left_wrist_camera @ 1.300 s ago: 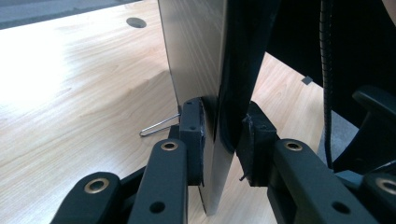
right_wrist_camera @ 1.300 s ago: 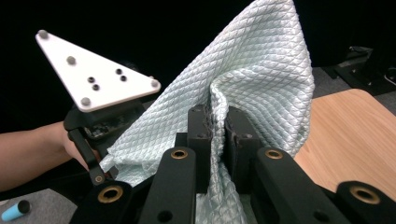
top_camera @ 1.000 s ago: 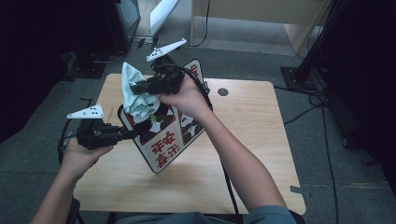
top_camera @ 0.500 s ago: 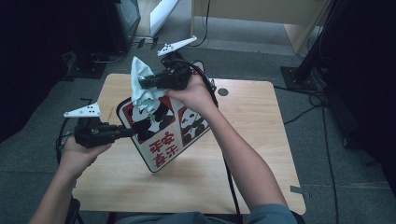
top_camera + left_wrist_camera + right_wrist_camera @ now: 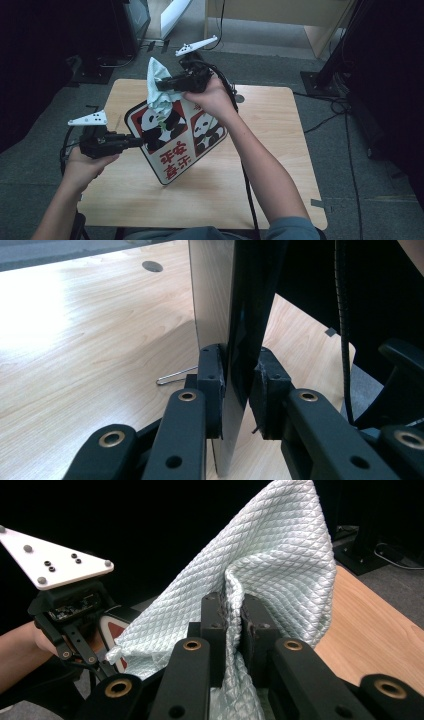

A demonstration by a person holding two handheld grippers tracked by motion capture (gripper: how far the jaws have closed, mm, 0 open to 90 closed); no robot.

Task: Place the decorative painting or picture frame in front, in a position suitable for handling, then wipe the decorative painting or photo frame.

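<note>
step: wiping panda sign (image 5: 175, 140); left gripper (image 5: 235, 385) clamps sign edge; right gripper (image 5: 231, 625) clamps cloth (image 5: 280, 570); next: press cloth down face

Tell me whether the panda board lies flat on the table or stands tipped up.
Tipped up. The panda board stands on its lower corner on the table, its edge clamped in the left tongs, its printed face slanting upward.

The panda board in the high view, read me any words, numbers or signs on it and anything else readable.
Panda board: three large red Chinese characters along its lower edge, seen tilted and too blurred to read with certainty.
Cloth: no writing, just a diamond weave.
Left gripper and right gripper: no readable labels.
</note>
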